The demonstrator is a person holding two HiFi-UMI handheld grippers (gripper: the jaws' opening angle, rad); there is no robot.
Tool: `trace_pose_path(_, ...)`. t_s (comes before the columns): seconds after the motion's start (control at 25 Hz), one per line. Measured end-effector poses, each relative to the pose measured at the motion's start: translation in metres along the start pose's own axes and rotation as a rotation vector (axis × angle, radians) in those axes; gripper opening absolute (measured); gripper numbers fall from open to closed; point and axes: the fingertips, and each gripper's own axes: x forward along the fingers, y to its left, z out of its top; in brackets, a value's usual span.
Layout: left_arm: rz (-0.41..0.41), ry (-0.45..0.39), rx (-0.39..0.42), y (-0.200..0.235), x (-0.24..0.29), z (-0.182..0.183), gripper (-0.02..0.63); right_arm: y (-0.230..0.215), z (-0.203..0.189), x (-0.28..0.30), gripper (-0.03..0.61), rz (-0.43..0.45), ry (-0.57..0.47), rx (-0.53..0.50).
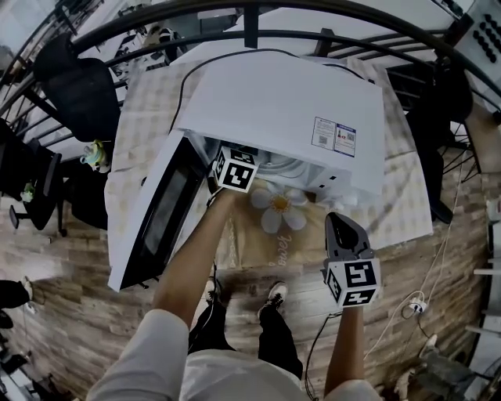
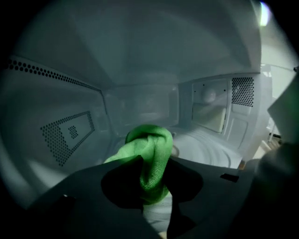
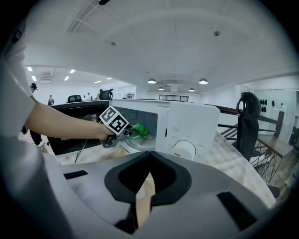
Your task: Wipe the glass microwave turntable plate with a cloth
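A white microwave (image 1: 282, 110) stands on a table with its door (image 1: 160, 211) swung open to the left. My left gripper (image 2: 150, 161) reaches inside the cavity, shut on a bunched green cloth (image 2: 152, 151). The cloth hangs just above the glass turntable plate (image 2: 212, 149) on the cavity floor; contact cannot be told. In the right gripper view the left gripper (image 3: 127, 133) and the green cloth (image 3: 140, 130) sit over the glass plate (image 3: 140, 143). My right gripper (image 1: 337, 221) is held outside, in front of the control panel (image 3: 187, 130), its jaws (image 3: 150, 153) shut on nothing.
A beige tablecloth with a white flower print (image 1: 280, 205) covers the table. Dark office chairs (image 1: 70, 86) stand at the left, a curved black railing (image 1: 258, 12) behind. A white cable and plug (image 1: 415, 305) lie on the wooden floor at right.
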Motion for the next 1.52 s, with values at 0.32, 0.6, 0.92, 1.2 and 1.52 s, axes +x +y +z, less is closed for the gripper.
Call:
trace_pose_path(0.32, -0.195, 0.019, 0.013, -0.08, -0.019, -0.003, 0.126, 0.013, 0.007, 0.006, 0.012, 0.017, -0.032, 0.004)
trace_pose_path(0.6, -0.393, -0.016, -0.024, -0.144, -0.03, 0.01, 0.126, 0.015, 0.011, -0.004, 0.013, 0.02, -0.033, 0.003)
trace_pose_path(0.92, 0.051, -0.112, 0.063, -0.024, -0.016, 0.035, 0.127, 0.015, 0.015, -0.009, 0.013, 0.052, -0.039, 0.012)
trace_pose_path(1.2, 0.098, 0.066, -0.019, 0.02, 0.014, 0.007, 0.127, 0.04, 0.021, -0.009, 0.014, 0.186, -0.057, -0.072)
trace_pose_path(1.52, -0.134, 0.124, -0.018, -0.043, -0.027, -0.013, 0.126, 0.036, 0.03, -0.02, 0.014, 0.167, -0.058, -0.045)
